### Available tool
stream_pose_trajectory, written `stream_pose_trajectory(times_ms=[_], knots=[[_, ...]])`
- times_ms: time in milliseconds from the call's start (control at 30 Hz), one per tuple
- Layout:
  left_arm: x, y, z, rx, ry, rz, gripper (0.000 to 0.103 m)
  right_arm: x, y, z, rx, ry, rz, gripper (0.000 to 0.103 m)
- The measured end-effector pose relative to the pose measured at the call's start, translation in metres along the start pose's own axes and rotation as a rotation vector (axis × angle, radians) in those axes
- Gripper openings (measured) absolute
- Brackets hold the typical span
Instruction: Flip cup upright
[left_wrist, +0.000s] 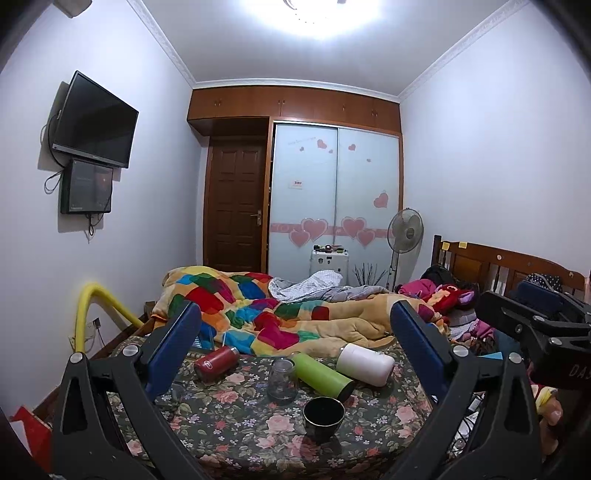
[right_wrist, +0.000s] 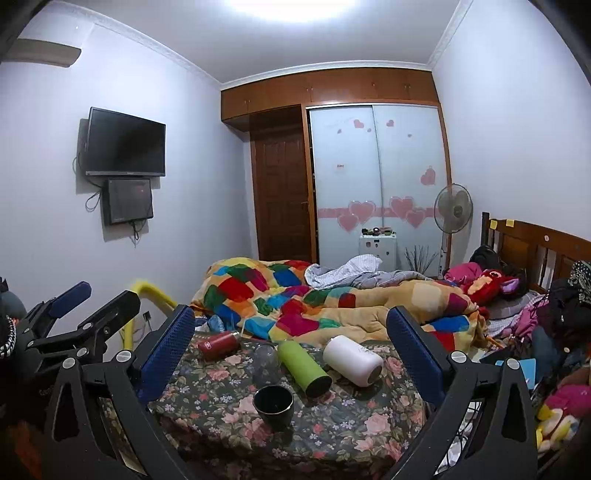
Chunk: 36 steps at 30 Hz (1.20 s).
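Holding spread wide, left gripper, blue-padded fingers apart with nothing between them; raised above the near edge of the floral tabletop. Holding spread equally wide, right gripper, blue pads likewise clear of any object, hovering over the same surface. Seen at the left margin of the right wrist view: left gripper body, alongside and level.

Noted on the floral cloth, nearest the grippers: dark cup, standing mouth up, gold-toned rim visible, interior dark. Confirmed from the right wrist view: same cup, upright, apart from neighbouring items.

Noted just behind the cup: clear glass jar, standing; whether mouth up or down cannot be told. Beside it to the right: green bottle, lying on its side, dark cap end toward the camera, close to the cup but not touching. Further right: white container, on its side. To the left, well apart from the cup: red bottle, also on its side.

Recorded beyond the table: patchwork blanket heaped on a bed; wooden headboard at right; standing fan before a heart-decorated sliding wardrobe; television mounted on the left wall.
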<state>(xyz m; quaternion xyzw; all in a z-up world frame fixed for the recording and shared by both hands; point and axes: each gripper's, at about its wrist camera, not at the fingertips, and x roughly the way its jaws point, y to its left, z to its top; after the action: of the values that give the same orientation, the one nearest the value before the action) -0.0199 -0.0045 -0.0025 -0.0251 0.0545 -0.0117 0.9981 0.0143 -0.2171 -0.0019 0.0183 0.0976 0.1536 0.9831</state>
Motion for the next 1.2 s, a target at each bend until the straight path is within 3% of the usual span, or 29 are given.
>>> stream_pose_trajectory(times_ms=[1200], knots=[[0.012,0.001,-0.009,-0.004,0.033,-0.004,0.103,-0.002,0.001,-0.002,-0.003,0.018,0.008,0.103]])
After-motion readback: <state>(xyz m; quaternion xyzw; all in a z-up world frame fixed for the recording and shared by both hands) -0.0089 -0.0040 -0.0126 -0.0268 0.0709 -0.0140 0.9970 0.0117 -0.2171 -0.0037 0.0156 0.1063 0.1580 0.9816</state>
